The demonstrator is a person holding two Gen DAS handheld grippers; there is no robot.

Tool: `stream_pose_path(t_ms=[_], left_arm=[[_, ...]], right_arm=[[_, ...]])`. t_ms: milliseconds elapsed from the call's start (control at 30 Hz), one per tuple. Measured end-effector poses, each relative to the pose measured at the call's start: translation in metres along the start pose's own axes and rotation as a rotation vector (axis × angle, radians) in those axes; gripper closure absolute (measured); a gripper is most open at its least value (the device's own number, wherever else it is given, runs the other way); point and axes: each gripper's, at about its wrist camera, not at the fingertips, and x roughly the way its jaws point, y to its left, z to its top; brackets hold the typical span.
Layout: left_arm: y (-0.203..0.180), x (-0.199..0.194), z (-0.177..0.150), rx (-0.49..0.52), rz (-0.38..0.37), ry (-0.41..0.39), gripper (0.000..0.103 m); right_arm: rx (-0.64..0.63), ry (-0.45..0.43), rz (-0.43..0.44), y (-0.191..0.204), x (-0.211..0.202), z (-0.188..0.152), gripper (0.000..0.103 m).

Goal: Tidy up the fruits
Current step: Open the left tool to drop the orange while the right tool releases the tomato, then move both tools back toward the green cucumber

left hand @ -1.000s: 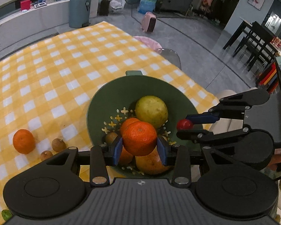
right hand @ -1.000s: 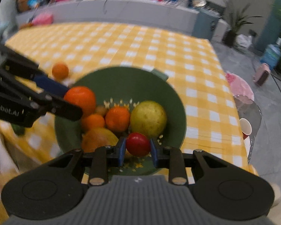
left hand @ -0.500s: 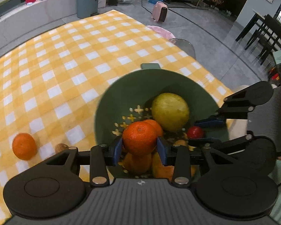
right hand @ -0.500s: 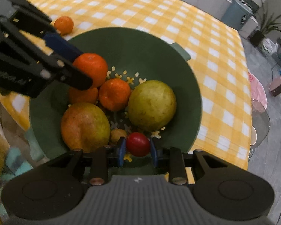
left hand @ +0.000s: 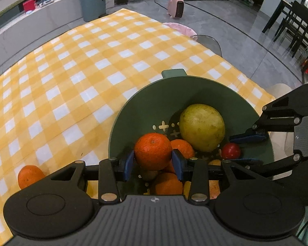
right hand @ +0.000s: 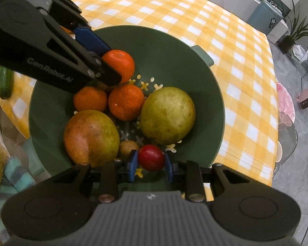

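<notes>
Left hand-held gripper (left hand: 153,165): closed on one tangerine (left hand: 153,151), held over the near side of the green colander (left hand: 154,102).
Right hand-held gripper (right hand: 150,166): closed on one small red fruit (right hand: 151,157), low inside the colander's near wall.
Just ahead of right hand-held gripper: one small brown fruit (right hand: 127,148), one mango (right hand: 91,136) to its left, one large yellow-green fruit (right hand: 167,115) ahead-right.
Further ahead: two loose tangerines (right hand: 126,102) in the colander, under the left hand-held gripper's fingers.
Outside colander: one tangerine (left hand: 29,176) on the checked bench (left hand: 82,65), left of the left hand-held gripper; one cucumber (right hand: 4,82) at bench edge.
Far: bin (left hand: 93,1), plant (right hand: 295,30).
</notes>
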Motion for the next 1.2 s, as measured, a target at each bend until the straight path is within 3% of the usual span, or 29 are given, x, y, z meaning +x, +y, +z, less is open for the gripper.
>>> stream_pose_path(t_ms=[233,433,500,600,867,1200], left_arm=[[-0.003,0.001,0.0,0.019,0.021,-0.001,0.056],[-0.004,-0.007,-0.003,0.031,0.021,-0.024,0.047],[-0.004,-0.015,-0.004,0.032,0.012,-0.046,0.039],[-0.004,-0.029,-0.005,0.029,0.004,-0.075,0.039],[-0.002,-0.08,-0.02,0.026,0.025,-0.15,0.039],[0.018,-0.13,-0.071,0.009,0.11,-0.179,0.039]], right_arm=[[0.02,-0.008,0.003,-0.004,-0.001,-0.001,0.076],[0.03,-0.026,-0.016,0.001,-0.008,-0.004,0.069],[0.039,-0.039,-0.02,0.002,-0.012,-0.005,0.064],[0.053,-0.062,-0.032,0.005,-0.02,-0.007,0.06],[0.151,-0.238,-0.069,0.024,-0.058,-0.017,0.051],[0.304,-0.426,-0.069,0.073,-0.083,-0.025,0.048]])
